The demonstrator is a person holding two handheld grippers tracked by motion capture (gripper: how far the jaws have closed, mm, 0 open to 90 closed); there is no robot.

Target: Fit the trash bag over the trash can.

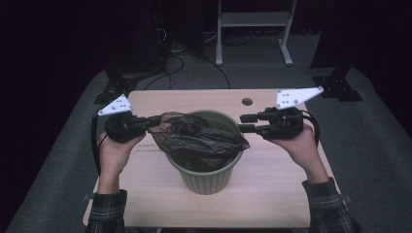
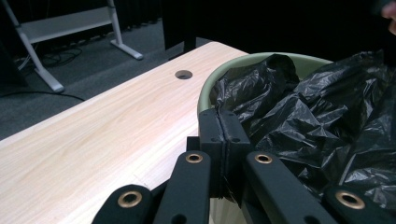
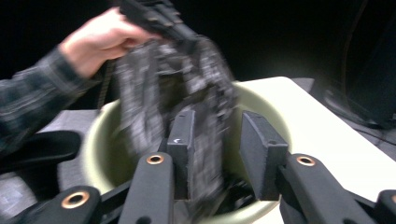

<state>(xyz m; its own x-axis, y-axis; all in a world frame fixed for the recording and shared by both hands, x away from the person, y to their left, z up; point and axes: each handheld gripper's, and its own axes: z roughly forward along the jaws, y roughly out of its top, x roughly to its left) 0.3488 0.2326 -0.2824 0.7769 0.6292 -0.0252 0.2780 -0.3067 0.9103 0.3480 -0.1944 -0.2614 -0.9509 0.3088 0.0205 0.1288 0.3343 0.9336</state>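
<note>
A green ribbed bin point(image 1: 206, 182) stands mid-table with a crumpled black plastic bag point(image 1: 199, 138) draped over its mouth. My left gripper point(image 1: 158, 120) is at the bin's left rim, shut on the bag's edge; in the left gripper view its jaws point(image 2: 224, 126) meet on the black film point(image 2: 299, 112) beside the bin's rim point(image 2: 243, 60). My right gripper point(image 1: 245, 123) is at the bin's right rim. In the right gripper view its jaws point(image 3: 217, 135) stand apart, with the bag point(image 3: 205, 84) hanging against the left one and the bin point(image 3: 98, 135) below.
The pale wooden table point(image 1: 272, 194) has a cable hole point(image 1: 247, 102) behind the bin. Beyond the far edge are a white frame stand point(image 1: 252, 19), dark equipment bases point(image 1: 337, 85) and cables on grey carpet.
</note>
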